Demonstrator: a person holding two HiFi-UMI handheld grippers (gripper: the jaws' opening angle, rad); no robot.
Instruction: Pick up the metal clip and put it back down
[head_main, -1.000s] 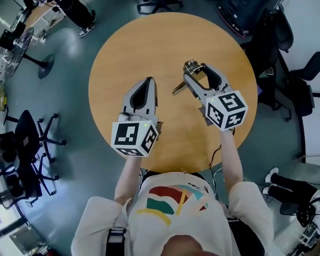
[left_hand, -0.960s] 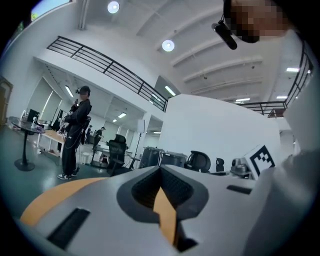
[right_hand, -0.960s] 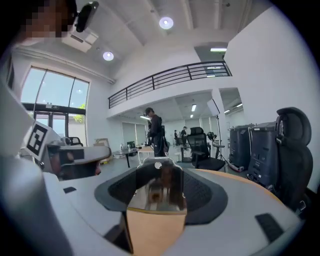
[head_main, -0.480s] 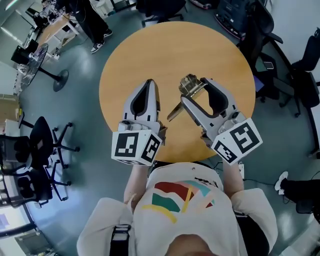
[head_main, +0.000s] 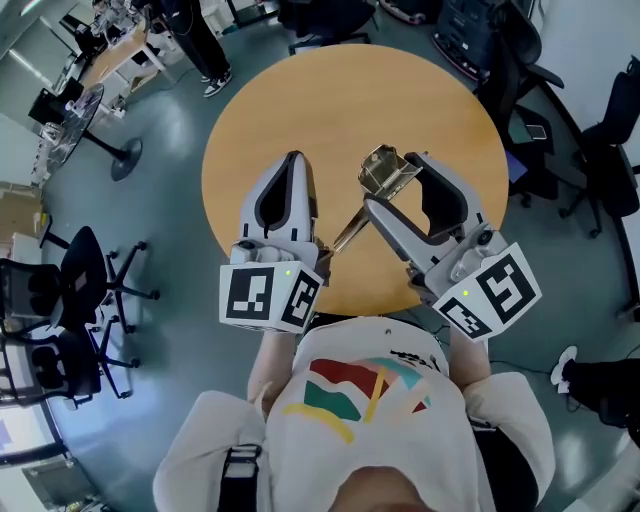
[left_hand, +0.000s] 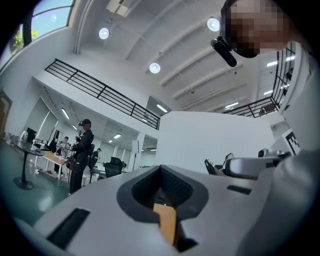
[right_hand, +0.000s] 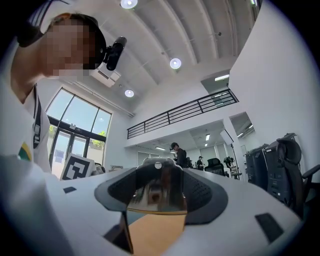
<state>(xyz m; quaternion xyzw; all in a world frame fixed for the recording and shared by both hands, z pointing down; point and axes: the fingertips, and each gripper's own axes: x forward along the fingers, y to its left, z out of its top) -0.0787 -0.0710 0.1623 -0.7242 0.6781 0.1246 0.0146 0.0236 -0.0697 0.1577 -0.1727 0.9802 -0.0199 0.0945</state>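
Observation:
A shiny metal clip (head_main: 384, 170) hangs above the round wooden table (head_main: 330, 90), held between the jaws of my right gripper (head_main: 392, 180), which is shut on it. One long handle of the clip (head_main: 345, 230) slants down to the left. The right gripper view has the clip (right_hand: 156, 192) filling the space between the jaws, which tilt upward toward the ceiling. My left gripper (head_main: 292, 162) is shut with nothing in it, raised beside the right one. In the left gripper view the jaws (left_hand: 162, 192) are pressed together and point up.
Office chairs (head_main: 60, 300) stand on the floor to the left and dark chairs (head_main: 590, 170) to the right of the table. People stand by desks at the upper left (head_main: 195, 30). A person stands in the distance (left_hand: 80, 150).
Both grippers have been lifted and drawn toward my body. The right gripper has carried the clip up off the table and tilted it upward.

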